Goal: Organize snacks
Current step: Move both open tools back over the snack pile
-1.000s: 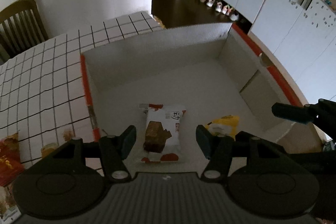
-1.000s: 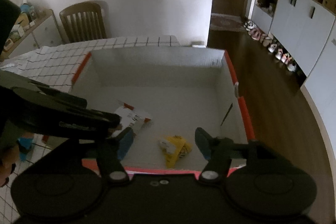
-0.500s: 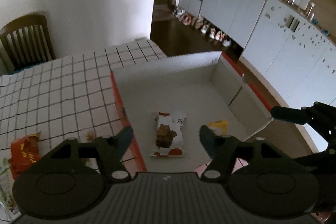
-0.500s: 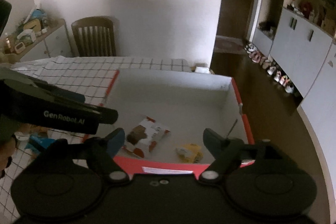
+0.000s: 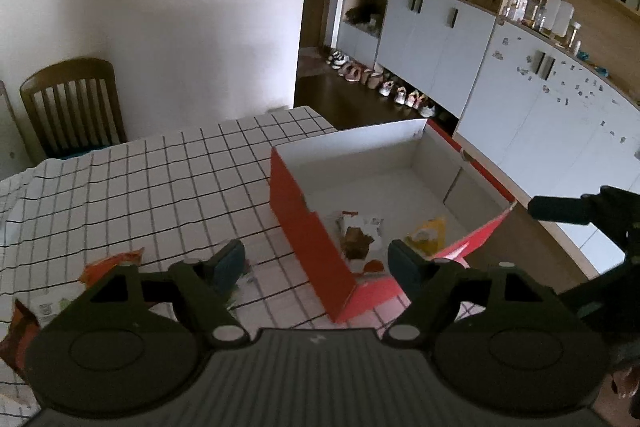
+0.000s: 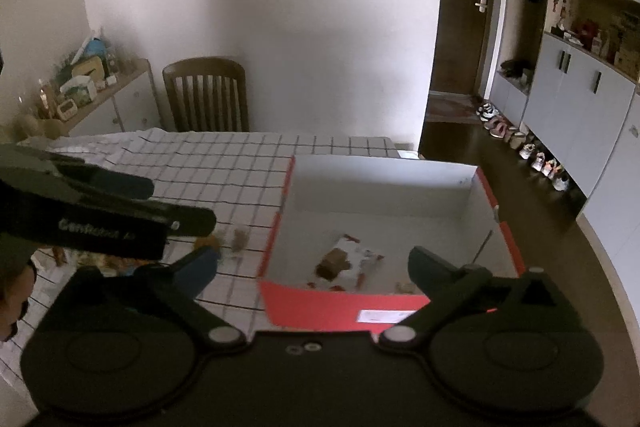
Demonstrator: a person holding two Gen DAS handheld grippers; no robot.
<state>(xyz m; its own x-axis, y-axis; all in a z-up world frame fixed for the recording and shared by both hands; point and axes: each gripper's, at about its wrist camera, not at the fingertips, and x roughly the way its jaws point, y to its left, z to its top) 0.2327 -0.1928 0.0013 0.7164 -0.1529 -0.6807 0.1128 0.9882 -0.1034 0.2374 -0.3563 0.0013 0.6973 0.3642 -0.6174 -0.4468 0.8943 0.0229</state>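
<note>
At the table's far right corner sits the red box (image 5: 304, 223) with a white inside, its top open, resting on the checked tablecloth (image 5: 160, 179). Two snack packs lie on the box floor near its front wall: a white-and-red snack pack (image 6: 344, 261) with a brown picture on it, and a yellow snack pack (image 5: 426, 233) just to its right — apart from each other, both flat.

Left tool (image 5: 316, 259): released, jaws have just been opening, nothing between them. It hangs above the box's left front corner, the left finger over the cloth, the right finger over the box's front edge. Right tool (image 6: 312, 265): released as well, jaws spread very wide and just been opening, nothing gripped; it hovers over the box's front wall, the white-and-red pack seen between its fingers but well below them.

More snack packs lie on the cloth toward the table's front left edge — an orange snack pack (image 5: 112, 263) and others, partly hidden behind the left tool's body. Small brown items sit on the cloth just left of the box; too blurred to name.

Wooden chair (image 6: 206, 95) stands at the table's far edge, against the white wall.
</note>
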